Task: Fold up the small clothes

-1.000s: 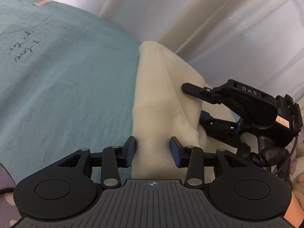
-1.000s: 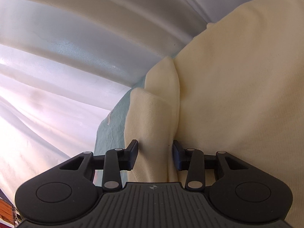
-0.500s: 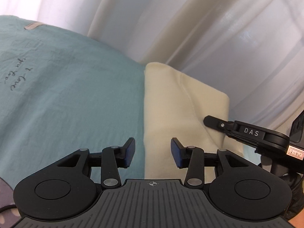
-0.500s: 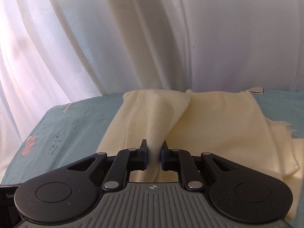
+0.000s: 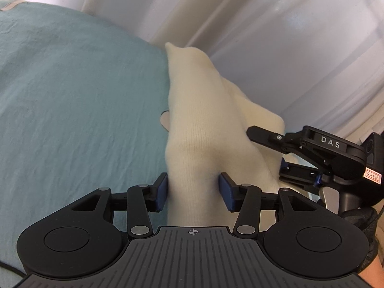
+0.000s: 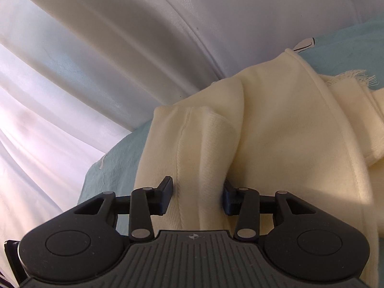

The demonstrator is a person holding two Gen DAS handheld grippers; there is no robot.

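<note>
A cream knitted garment (image 5: pixel 206 124) lies on a teal sheet (image 5: pixel 79 100), partly folded, with a raised ridge of cloth running up the middle. My left gripper (image 5: pixel 193 190) is open, with that ridge lying between its blue pads. My right gripper (image 6: pixel 198 195) is also open, with a fold of the same garment (image 6: pixel 276 139) between its fingers. In the left wrist view the right gripper (image 5: pixel 283 158) reaches in from the right over the garment's edge. A frayed hem (image 6: pixel 348 78) shows at the far right.
White curtains (image 6: pixel 120 48) hang right behind the bed's far edge. The teal sheet spreads wide to the left of the garment. A small white label (image 6: pixel 303 45) lies on the sheet near the curtain.
My right gripper was shut on a fold half a second ago and is now open around it. Both grippers have dropped back down onto the garment, and the cloth again bunches between the left pads.
</note>
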